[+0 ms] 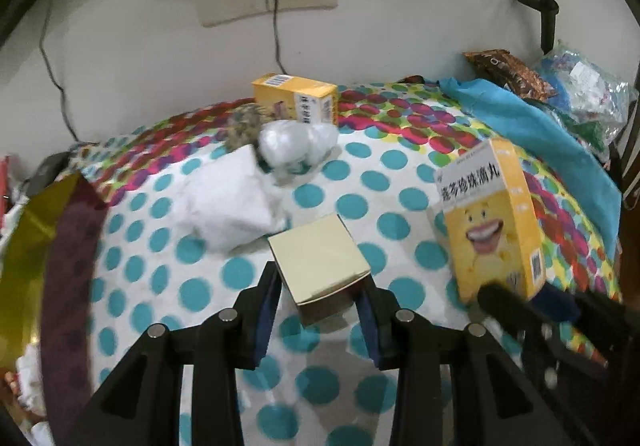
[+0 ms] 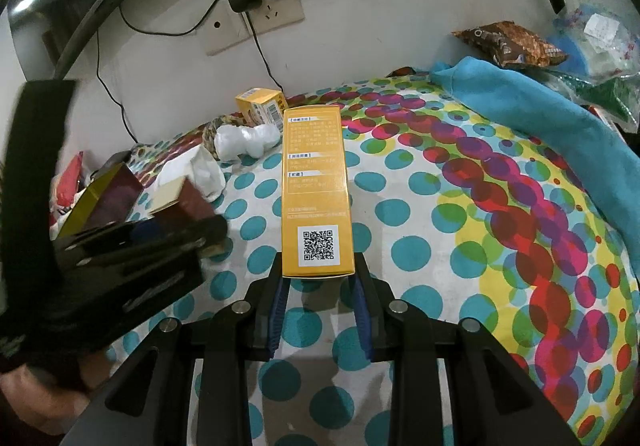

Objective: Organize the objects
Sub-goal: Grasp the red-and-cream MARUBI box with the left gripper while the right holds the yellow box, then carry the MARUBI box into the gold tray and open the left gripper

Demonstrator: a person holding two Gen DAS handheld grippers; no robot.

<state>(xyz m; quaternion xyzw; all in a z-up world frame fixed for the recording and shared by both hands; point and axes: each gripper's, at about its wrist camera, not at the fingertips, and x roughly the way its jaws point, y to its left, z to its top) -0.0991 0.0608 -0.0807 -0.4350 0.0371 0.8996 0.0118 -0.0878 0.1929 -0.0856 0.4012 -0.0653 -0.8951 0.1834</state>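
My left gripper is shut on a small cream-topped box and holds it over the dotted cloth. The same box shows in the right wrist view, held by the left gripper. My right gripper is shut on a tall yellow medicine box, seen edge-on with a QR code. In the left wrist view that yellow box shows a smiling face, with the right gripper at its base.
A second yellow box, a white plastic bundle, a rope ring and crumpled white paper lie at the back. A gold and maroon box stands left. A blue towel and snack bags lie right.
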